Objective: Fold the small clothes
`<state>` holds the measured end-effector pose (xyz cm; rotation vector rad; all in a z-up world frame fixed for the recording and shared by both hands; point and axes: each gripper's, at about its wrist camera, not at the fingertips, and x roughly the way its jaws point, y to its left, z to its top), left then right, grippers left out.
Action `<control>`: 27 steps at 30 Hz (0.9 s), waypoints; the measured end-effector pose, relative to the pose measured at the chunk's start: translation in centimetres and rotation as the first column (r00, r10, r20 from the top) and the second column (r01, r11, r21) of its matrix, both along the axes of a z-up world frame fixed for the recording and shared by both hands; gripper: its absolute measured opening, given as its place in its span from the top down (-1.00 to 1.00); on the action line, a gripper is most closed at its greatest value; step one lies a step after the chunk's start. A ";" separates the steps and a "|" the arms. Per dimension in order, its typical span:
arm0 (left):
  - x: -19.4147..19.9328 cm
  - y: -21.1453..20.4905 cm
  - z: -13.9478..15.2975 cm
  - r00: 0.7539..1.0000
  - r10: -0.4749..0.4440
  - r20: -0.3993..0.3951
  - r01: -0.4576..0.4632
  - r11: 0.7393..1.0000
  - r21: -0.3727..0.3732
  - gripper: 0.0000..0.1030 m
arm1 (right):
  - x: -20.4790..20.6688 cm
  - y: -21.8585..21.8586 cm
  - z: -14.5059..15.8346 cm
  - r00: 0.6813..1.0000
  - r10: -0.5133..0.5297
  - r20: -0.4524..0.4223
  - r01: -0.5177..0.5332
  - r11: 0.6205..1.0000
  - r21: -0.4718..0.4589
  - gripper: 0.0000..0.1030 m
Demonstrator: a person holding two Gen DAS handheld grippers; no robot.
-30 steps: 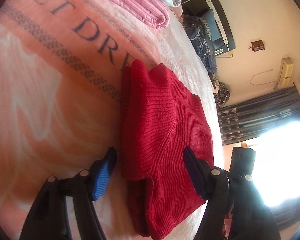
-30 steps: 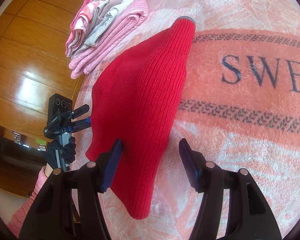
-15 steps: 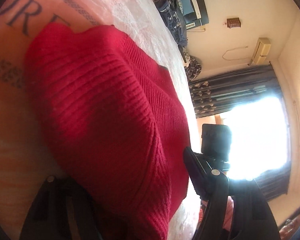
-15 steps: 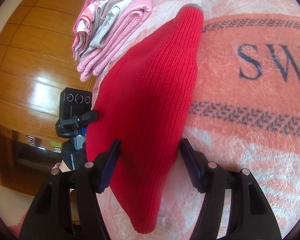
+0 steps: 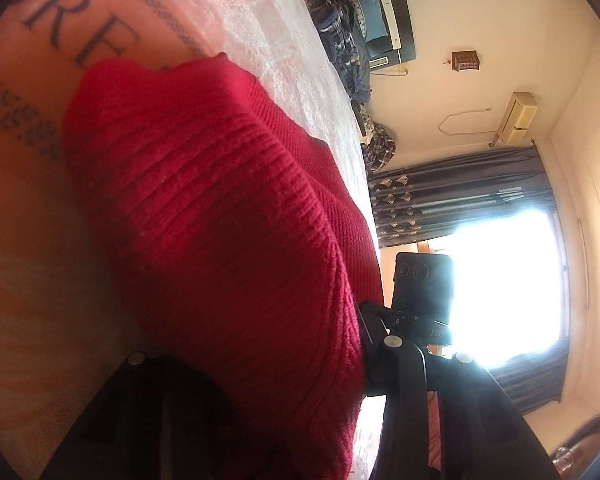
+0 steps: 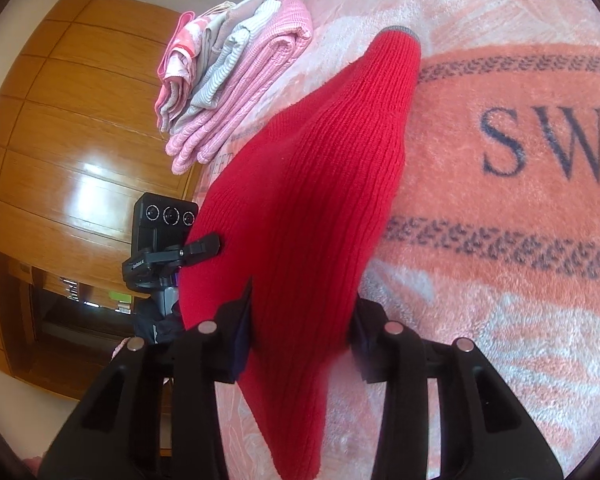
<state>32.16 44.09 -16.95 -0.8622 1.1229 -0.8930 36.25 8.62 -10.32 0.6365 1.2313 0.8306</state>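
Between the right gripper's (image 6: 302, 336) spread fingers, one edge of the red knit sweater (image 6: 308, 208) fills the gap, the pads flanking it; whether they pinch yet I cannot tell. The left gripper (image 5: 260, 360) straddles the opposite edge, one finger buried under the knit, its grip equally unclear. The sweater lies folded on the pink blanket (image 6: 500, 240), near the stack of folded clothes (image 6: 236, 80). To fold well, both grippers should bite all layers squarely, then lift level and together.

Probably bedroom: blanket-covered bed (image 6: 520, 240), curtains (image 5: 460, 196).
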 end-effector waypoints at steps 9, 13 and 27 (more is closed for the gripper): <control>-2.0 -7.4 2.8 0.997 -0.079 0.017 0.080 0.995 -0.053 0.23 | -2.8 -5.8 4.3 0.998 -0.033 0.044 0.034 0.999 -0.029 0.25; -3.3 -11.6 4.5 0.992 -0.117 0.045 0.120 0.991 -0.054 0.23 | -5.6 -9.8 6.0 0.995 -0.054 0.078 0.059 0.996 -0.060 0.25; -9.1 -20.8 -1.1 0.977 -0.211 0.006 0.209 0.972 0.105 0.25 | -14.9 -19.8 -3.0 0.976 -0.194 -0.102 0.181 0.976 -0.125 0.20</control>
